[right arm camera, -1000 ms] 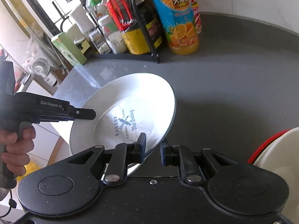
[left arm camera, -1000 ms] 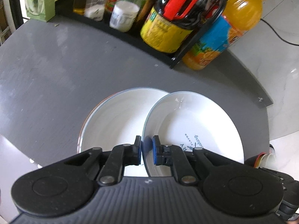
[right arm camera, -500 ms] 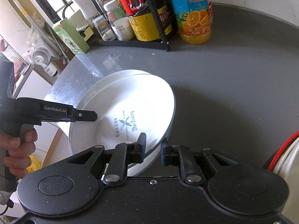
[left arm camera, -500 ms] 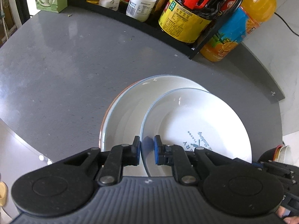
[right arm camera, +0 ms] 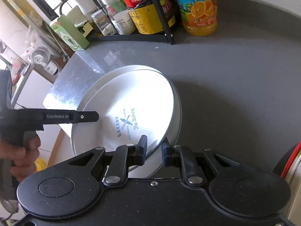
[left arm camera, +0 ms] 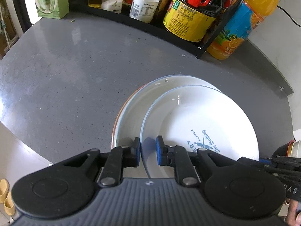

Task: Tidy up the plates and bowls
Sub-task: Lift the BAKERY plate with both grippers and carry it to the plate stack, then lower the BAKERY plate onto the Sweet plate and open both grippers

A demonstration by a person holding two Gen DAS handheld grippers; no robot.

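My left tool (left arm camera: pixel 148 148) and right tool (right arm camera: pixel 153 149), both part-open, straddle the printed plate's (left arm camera: pixel 199 126) rim; let go unevenly, it could slide off the lower plate (left arm camera: pixel 135 111).

- The grey bench (left arm camera: pixel 75 71) is bare and wide to the left of the plates and in front of them; a gripper could pass there freely.
- At the back edge a black rack (left arm camera: pixel 212 43) full of bottles and jars stands in the way, with an orange juice bottle (left arm camera: pixel 237 32) just beside its right end and a green carton (left arm camera: pixel 50 0) at its left end.
- The two stacked plates (left arm camera: pixel 197 122) fill the near right part of the bench.
- Between the plates and the rack stays an open strip of bench.
- At the right edge a red-rimmed bowl (right arm camera: pixel 289 160) stands close to the right gripper.
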